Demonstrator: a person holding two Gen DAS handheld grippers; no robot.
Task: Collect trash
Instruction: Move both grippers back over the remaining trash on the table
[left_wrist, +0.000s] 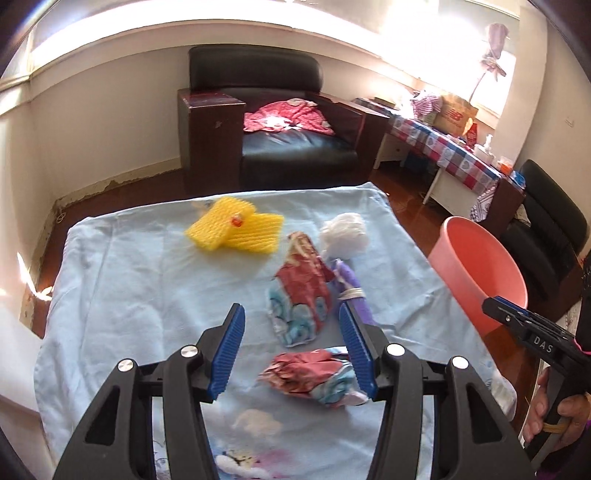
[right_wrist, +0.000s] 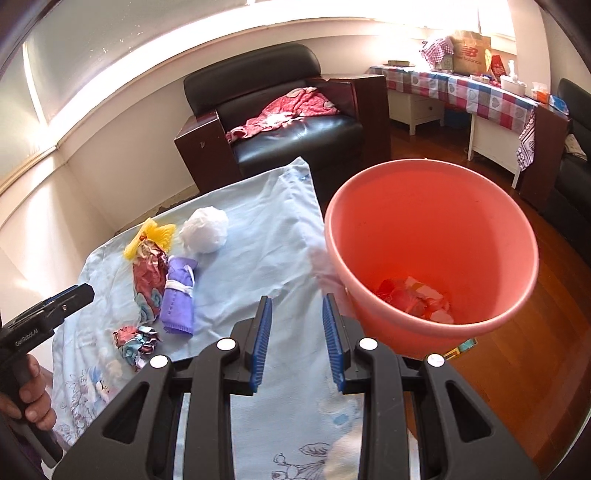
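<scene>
On a table under a light blue cloth (left_wrist: 147, 280) lie trash pieces: yellow foam netting (left_wrist: 236, 229), a white crumpled wad (left_wrist: 345, 232), a purple roll (left_wrist: 349, 288), a large red-and-blue crumpled wrapper (left_wrist: 301, 299) and a small crumpled wrapper (left_wrist: 317, 376). My left gripper (left_wrist: 293, 321) is open, hovering with the small wrapper low between its fingers. My right gripper (right_wrist: 297, 314) is open and empty, above the table's right edge beside the pink bucket (right_wrist: 432, 243). The bucket holds red and white scraps (right_wrist: 417, 299).
A black armchair (left_wrist: 273, 122) with a red garment stands behind the table. A side table with a checked cloth (right_wrist: 461, 88) and boxes stands at the right. The floor (right_wrist: 535, 332) is wood. A black sofa (left_wrist: 546, 236) is at the far right.
</scene>
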